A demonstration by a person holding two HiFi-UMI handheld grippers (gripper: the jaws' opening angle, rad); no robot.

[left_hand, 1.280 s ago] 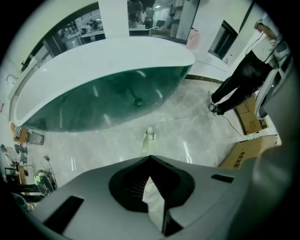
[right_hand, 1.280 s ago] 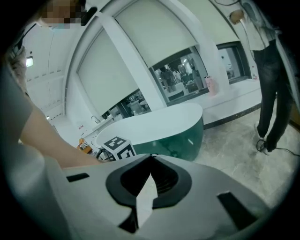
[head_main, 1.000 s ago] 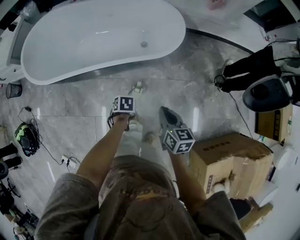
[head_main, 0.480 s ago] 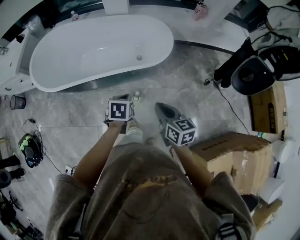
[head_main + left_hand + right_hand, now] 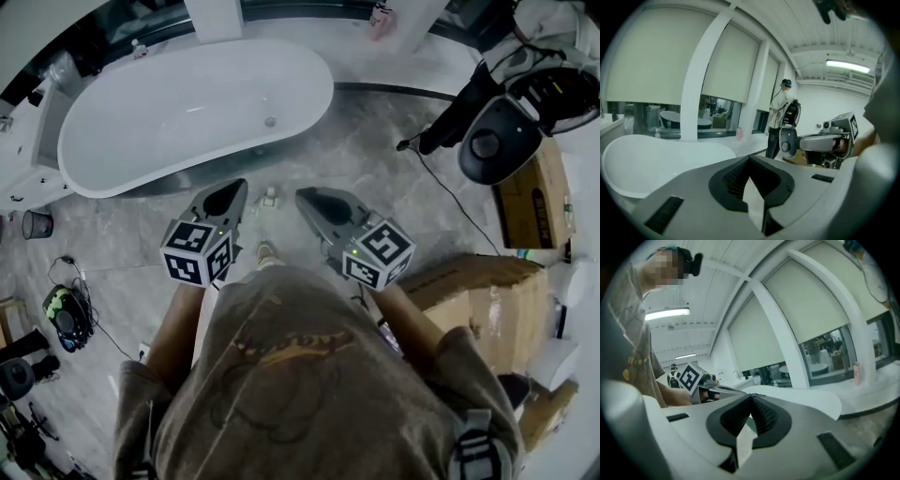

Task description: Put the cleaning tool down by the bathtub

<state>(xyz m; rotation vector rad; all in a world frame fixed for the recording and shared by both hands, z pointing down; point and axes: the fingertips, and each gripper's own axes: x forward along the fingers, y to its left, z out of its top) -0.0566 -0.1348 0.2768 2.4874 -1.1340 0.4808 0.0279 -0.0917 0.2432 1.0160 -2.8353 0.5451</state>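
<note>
Left gripper (image 5: 225,199): jaws fully together, ribbed pads meeting at the tip (image 5: 750,158), nothing between them. Right gripper (image 5: 317,204): same, pads closed on each other (image 5: 751,397), empty.

The small pale cleaning tool (image 5: 270,197) lies on the grey marbled floor (image 5: 375,159), seen only from the head view and too small to make out its shape. In that view it sits between the two gripper tips, slightly nearer the left one. Neither gripper touches it. It's just beside the dark foot of the white oval freestanding bathtub (image 5: 159,112), on the near side, roughly under the drain end.

Both grippers are held up at about chest level in front of the person in the brown shirt, pointing toward the tub and nearly level. The left gripper view looks across the tub rim (image 5: 647,154) to the windows, and the right gripper view does the same (image 5: 801,399). Each view catches the other gripper at its edge: the right gripper (image 5: 829,140), and the left one's black-and-white marker cube (image 5: 690,377).

Around them: a brown cardboard box (image 5: 478,291) on the floor at right, a black round-headed machine (image 5: 492,141) past it, and a small black wire waste basket (image 5: 36,223) at left. A second person (image 5: 780,117) stands at the far side of the room.
</note>
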